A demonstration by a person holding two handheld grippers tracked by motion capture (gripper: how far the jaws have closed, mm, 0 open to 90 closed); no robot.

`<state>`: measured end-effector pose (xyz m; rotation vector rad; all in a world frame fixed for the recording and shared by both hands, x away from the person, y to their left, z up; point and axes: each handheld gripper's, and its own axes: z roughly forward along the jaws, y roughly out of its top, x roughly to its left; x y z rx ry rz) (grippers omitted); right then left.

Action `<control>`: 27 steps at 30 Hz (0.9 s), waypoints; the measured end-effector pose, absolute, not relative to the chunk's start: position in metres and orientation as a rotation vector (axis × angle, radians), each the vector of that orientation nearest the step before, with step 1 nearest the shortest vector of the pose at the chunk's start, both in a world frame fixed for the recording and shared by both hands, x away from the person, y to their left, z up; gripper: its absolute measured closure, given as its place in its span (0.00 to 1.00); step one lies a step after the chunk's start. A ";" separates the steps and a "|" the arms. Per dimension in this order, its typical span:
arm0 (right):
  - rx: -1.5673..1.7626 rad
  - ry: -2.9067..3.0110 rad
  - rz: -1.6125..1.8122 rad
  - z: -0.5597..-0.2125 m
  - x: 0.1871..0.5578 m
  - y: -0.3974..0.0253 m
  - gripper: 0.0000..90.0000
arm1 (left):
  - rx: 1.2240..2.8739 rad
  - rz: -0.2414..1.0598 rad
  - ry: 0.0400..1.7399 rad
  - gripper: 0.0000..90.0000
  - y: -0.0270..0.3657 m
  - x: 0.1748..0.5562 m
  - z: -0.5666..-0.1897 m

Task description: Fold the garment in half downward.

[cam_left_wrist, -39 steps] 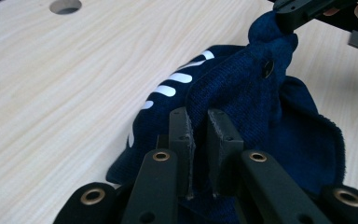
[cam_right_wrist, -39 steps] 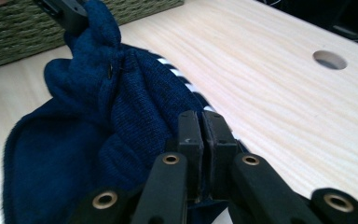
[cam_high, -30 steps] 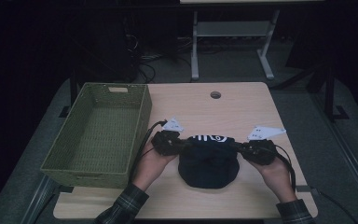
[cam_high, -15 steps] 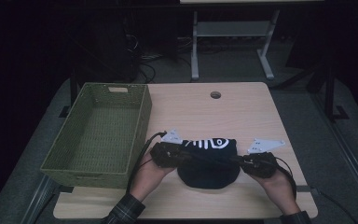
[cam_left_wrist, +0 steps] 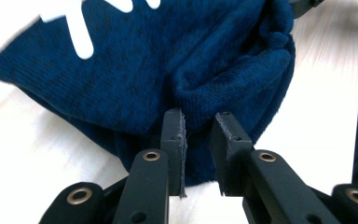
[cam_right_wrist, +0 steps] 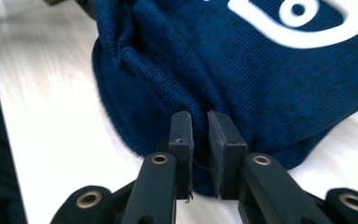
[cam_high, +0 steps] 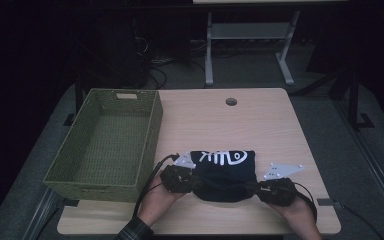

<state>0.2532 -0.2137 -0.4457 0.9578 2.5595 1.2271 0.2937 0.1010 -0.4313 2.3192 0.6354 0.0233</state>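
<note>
A folded dark blue knit garment [cam_high: 222,170] with a white fish-bone print lies near the front edge of the wooden table [cam_high: 260,125]. My left gripper [cam_high: 194,183] is at its front left corner, my right gripper [cam_high: 253,189] at its front right corner. In the left gripper view the jaws [cam_left_wrist: 198,122] stand slightly apart with a bunched fold of the garment [cam_left_wrist: 168,60] pinched between them. In the right gripper view the jaws [cam_right_wrist: 199,120] are nearly together on the garment's [cam_right_wrist: 242,60] thick hem.
A green woven basket [cam_high: 152,125] stands on the table's left side, right beside my left gripper. A round cable hole [cam_high: 231,101] is at the back middle. Bare tabletop lies behind and to the right of the garment.
Both grippers have come toward the table's front edge, and the garment's front part has come with them. The print now sits nearer the person.
</note>
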 end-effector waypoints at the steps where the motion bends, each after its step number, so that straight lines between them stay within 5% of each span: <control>1: 0.946 2.570 1.226 -0.448 0.252 -0.213 0.88 | 2.332 0.021 0.628 0.84 0.101 0.293 -0.432; 11: 0.935 2.563 1.264 -0.448 0.240 -0.216 0.76 | 2.326 0.010 0.642 0.81 0.105 0.287 -0.429; 27: 0.971 2.440 1.331 -0.427 0.254 -0.241 0.85 | 2.275 0.049 0.644 0.74 0.121 0.286 -0.394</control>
